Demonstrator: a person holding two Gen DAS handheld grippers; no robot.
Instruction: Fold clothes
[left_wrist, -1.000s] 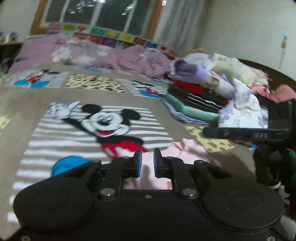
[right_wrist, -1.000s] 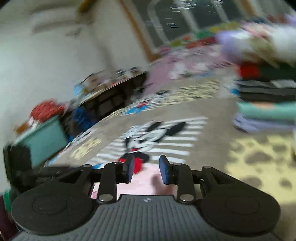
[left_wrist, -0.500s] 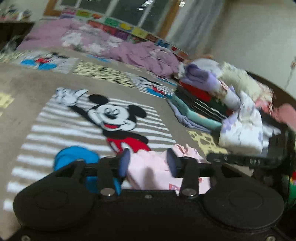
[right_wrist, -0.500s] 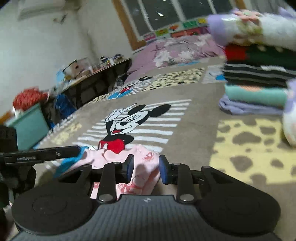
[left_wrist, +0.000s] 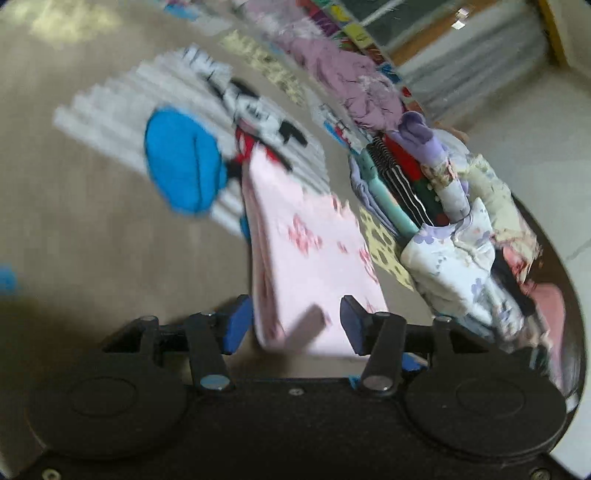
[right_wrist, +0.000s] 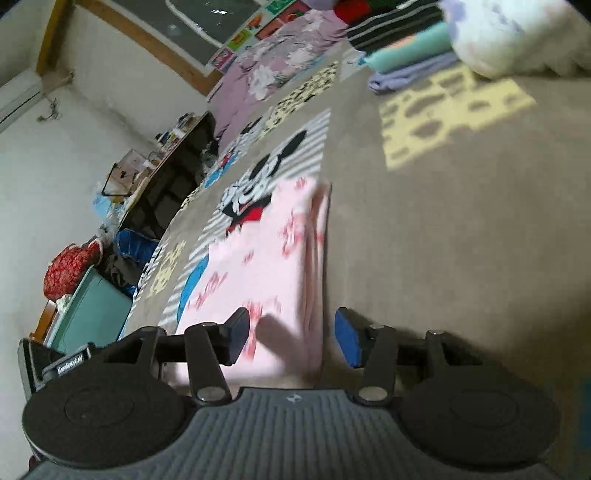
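My left gripper (left_wrist: 293, 326) and right gripper (right_wrist: 291, 338) are both wide open, holding nothing. The folded pink cloth (left_wrist: 314, 251) lies flat on the blanket (right_wrist: 443, 240) at 12 o'clock, between my fingers.

Pale pink garment (left_wrist: 314, 254) with seemingly red floral print; blue-padded fingers (left_wrist: 236, 325).

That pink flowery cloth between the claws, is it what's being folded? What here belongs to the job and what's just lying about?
Part of the job:
pink flowery cloth
left gripper, open
right gripper, open
stack of folded clothes

Just lying about:
blue garment
cartoon-mouse blanket
purple bedding
teal box
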